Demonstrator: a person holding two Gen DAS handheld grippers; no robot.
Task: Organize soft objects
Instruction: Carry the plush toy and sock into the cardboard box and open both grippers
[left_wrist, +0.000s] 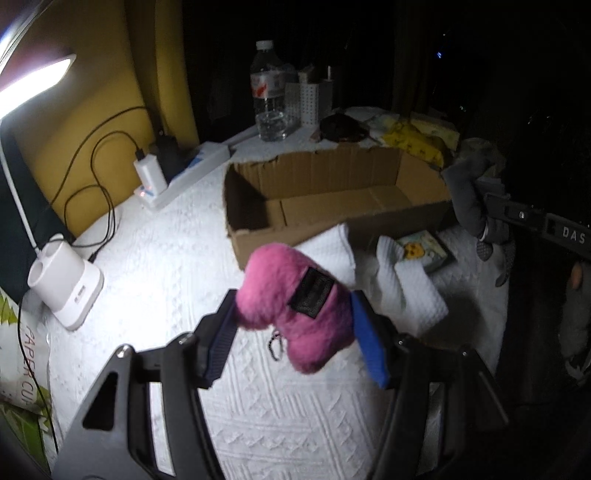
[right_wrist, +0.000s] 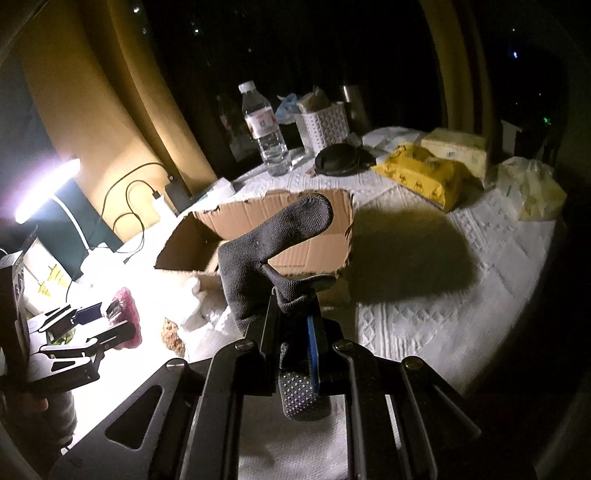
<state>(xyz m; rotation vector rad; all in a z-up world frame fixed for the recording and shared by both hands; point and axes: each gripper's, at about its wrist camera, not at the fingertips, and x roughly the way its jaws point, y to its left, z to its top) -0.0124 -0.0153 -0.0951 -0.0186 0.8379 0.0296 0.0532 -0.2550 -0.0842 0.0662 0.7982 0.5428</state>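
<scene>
My left gripper (left_wrist: 291, 325) is shut on a pink fluffy plush toy (left_wrist: 291, 306) with a black label and a bead chain, held above the white cloth short of the open cardboard box (left_wrist: 332, 195). My right gripper (right_wrist: 291, 325) is shut on a grey sock (right_wrist: 266, 251) with grip dots, held up in front of the box (right_wrist: 255, 236). The right gripper and sock also show at the right of the left wrist view (left_wrist: 476, 206). The left gripper with the pink toy (right_wrist: 127, 314) shows at the left of the right wrist view. The box looks empty inside.
White folded towels (left_wrist: 388, 280) and a small picture card (left_wrist: 424, 251) lie by the box. A water bottle (left_wrist: 269, 92), white basket (right_wrist: 325, 125), black lid (right_wrist: 340, 158) and yellow packs (right_wrist: 424, 177) stand behind. A desk lamp base (left_wrist: 66, 284), power strip (left_wrist: 184, 173) and cables sit left.
</scene>
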